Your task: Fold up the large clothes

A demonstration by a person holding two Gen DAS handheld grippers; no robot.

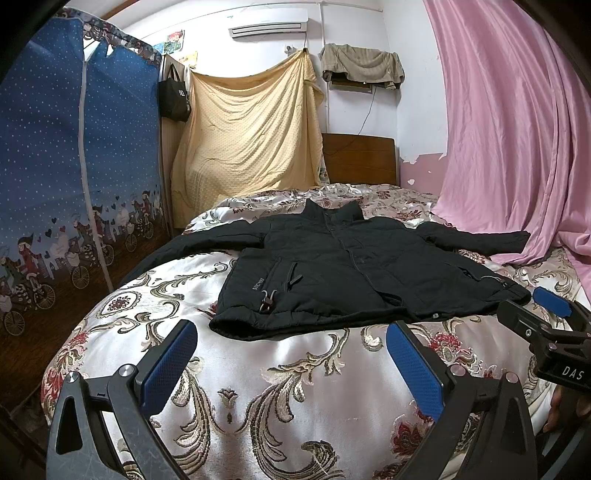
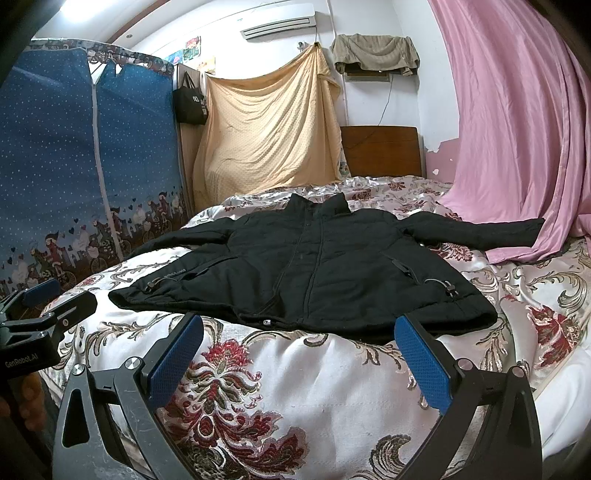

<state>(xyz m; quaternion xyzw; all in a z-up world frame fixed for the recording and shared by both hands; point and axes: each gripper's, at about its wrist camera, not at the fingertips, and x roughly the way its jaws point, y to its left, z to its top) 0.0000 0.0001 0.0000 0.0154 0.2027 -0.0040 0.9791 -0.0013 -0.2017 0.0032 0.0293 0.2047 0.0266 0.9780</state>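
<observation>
Black jacket (image 1: 354, 266) on cream, red-floral bedspread (image 1: 288, 398); pink curtain (image 1: 517, 129); blue tool pads (image 1: 168, 365).

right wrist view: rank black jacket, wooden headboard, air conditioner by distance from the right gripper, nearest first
From the right gripper:
1. Black jacket: spread flat on the bedspread, hem just ahead of the open fingers.
2. Wooden headboard: far end of the bed, right of centre.
3. Air conditioner: high on the back wall, above the hanging yellow blanket.

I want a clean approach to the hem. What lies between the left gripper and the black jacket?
Only bare floral bedspread separates the open left gripper from the black jacket hem, as the left wrist view shows. Nothing else lies on that stretch.
</observation>
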